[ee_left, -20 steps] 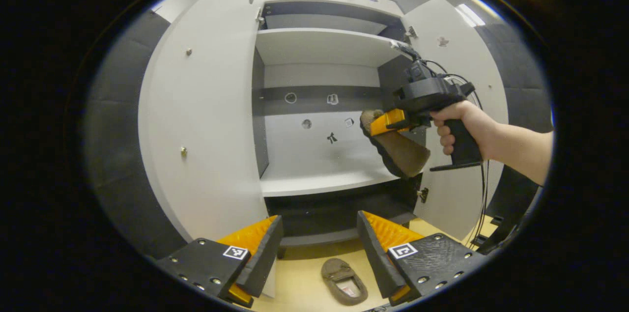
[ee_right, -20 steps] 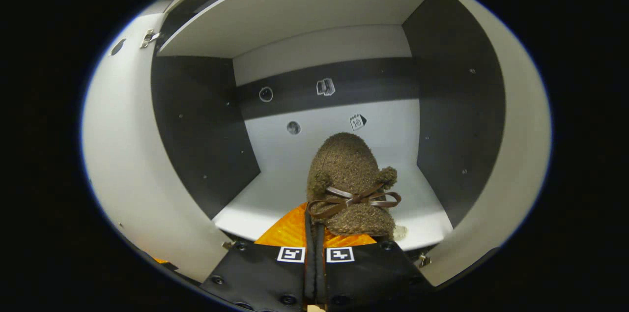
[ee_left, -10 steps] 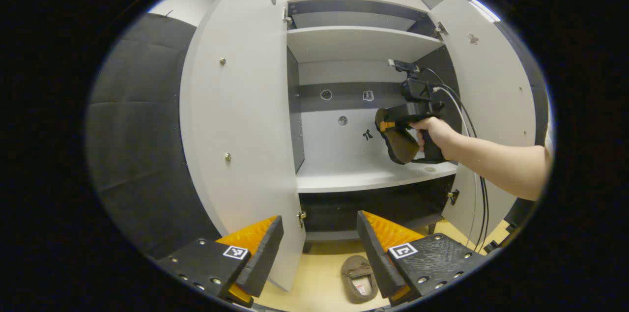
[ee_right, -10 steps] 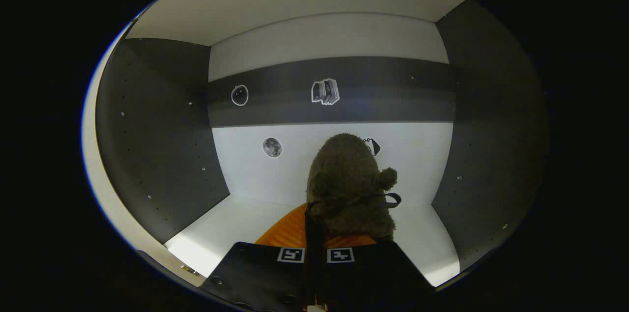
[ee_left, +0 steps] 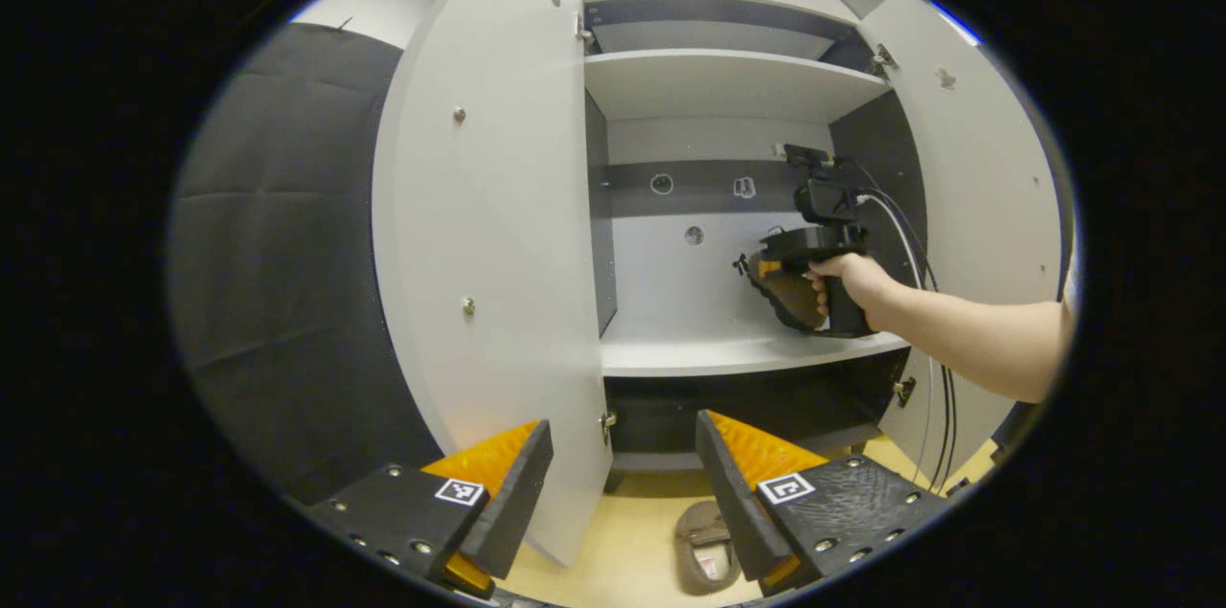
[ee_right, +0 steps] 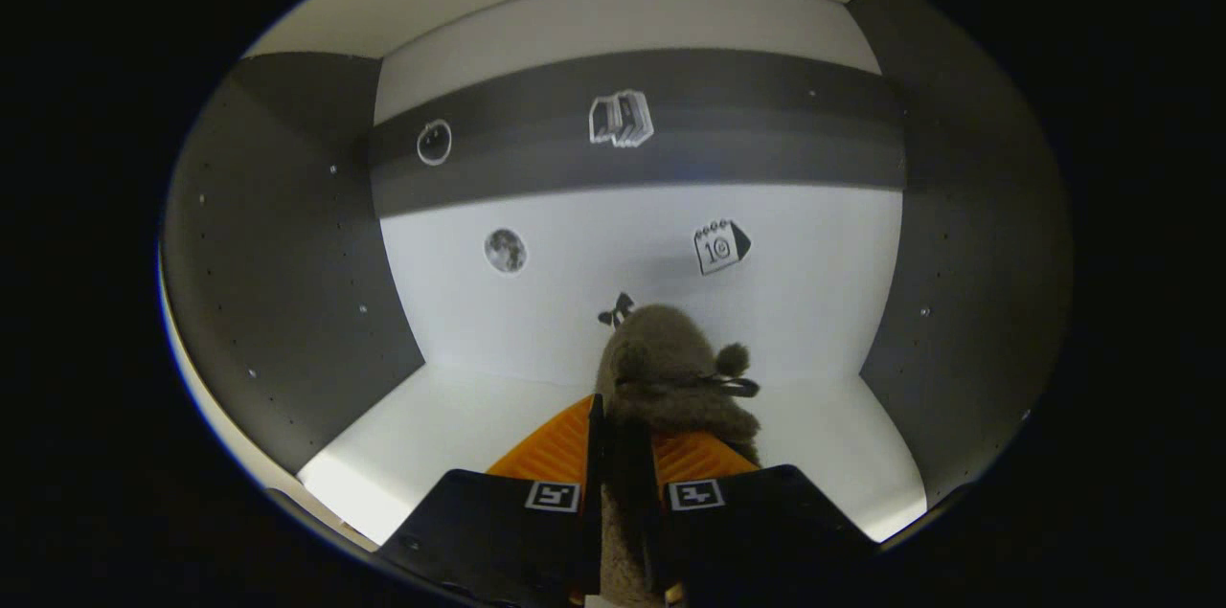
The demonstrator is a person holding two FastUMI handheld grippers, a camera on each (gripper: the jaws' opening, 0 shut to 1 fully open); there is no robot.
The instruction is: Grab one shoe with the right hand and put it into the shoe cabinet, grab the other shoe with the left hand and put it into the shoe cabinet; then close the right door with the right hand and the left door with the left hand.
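The right gripper (ee_right: 623, 479), fingers clamped on a brown shoe (ee_right: 670, 378), should lower it flat onto the cabinet shelf (ee_right: 460, 416) before releasing; the left gripper (ee_left: 623, 484) waits wide open, empty.

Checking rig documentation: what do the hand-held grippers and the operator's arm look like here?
Each hand-held gripper has two wedge-shaped fingers on black bolted blocks bearing square black-and-white markers. The right hand-held gripper has a black pistol-grip body, a camera module on top and cables trailing back. The forearm is bare, with no sleeve.
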